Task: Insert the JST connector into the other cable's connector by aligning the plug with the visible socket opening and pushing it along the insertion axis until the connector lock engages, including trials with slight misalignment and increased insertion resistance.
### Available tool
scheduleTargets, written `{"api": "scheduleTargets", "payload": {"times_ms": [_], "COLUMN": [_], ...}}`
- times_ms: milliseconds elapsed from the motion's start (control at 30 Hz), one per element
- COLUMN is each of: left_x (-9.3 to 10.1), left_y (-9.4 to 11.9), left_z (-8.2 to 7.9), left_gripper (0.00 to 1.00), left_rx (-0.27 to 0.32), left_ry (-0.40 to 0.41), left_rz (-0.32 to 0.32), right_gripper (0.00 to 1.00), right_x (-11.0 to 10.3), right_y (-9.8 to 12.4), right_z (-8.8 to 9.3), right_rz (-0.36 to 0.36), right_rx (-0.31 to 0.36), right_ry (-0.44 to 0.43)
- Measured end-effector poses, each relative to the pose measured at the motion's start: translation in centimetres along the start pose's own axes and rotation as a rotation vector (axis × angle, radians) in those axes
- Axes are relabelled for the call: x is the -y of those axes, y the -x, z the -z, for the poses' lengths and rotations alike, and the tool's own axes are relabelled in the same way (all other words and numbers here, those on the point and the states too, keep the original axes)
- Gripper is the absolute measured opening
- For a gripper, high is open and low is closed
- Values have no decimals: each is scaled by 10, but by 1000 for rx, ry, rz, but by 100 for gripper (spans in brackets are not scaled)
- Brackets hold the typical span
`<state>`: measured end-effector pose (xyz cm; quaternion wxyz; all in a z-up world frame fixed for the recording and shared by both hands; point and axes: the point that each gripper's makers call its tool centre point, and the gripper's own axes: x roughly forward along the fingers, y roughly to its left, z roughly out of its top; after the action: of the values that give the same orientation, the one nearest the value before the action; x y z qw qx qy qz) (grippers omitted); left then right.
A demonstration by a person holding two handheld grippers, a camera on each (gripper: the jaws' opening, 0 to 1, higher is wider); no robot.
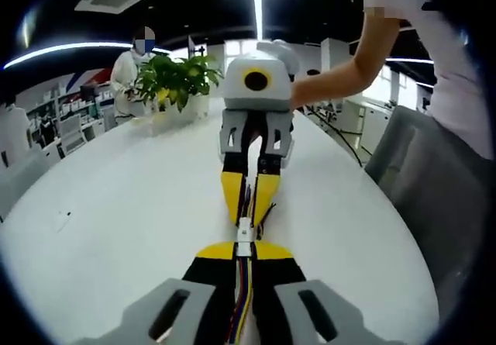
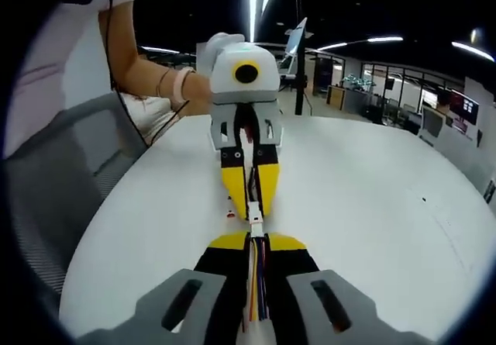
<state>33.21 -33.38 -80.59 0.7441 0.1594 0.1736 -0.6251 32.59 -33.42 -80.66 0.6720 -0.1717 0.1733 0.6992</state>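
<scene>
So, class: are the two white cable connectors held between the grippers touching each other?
Touching. In the left gripper view the plug butts against the socket connector with no gap between them; whether the lock has engaged cannot be told.

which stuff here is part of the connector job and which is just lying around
Part of the job:
- left gripper, shut on its cable
- right gripper, shut on its cable
- white connectors, meeting between the grippers

Just lying about:
- potted plant
- grey chair
- small red-and-white bit on the white table
</scene>
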Motion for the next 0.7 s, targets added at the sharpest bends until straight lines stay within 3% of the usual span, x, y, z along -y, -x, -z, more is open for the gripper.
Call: {"api": "scheduleTargets", "payload": {"times_ms": [467,600,700], "left_x": [11,9,6], "left_y": [2,6,11], "left_z": [-6,-16,-20], "left_gripper": [0,0,0], "left_rx": [25,78,107], "left_ry": [32,77,64], "left_rz": [48,48,41], "right_gripper": [3,3,3], "right_x": [-10,-6,-2], "right_y": [2,10,14], "right_z": [-4,-14,-18], "right_rz": [-53,-53,-55], "right_rx": [27,96,123], "right_ry": [-16,-70,-78]}}
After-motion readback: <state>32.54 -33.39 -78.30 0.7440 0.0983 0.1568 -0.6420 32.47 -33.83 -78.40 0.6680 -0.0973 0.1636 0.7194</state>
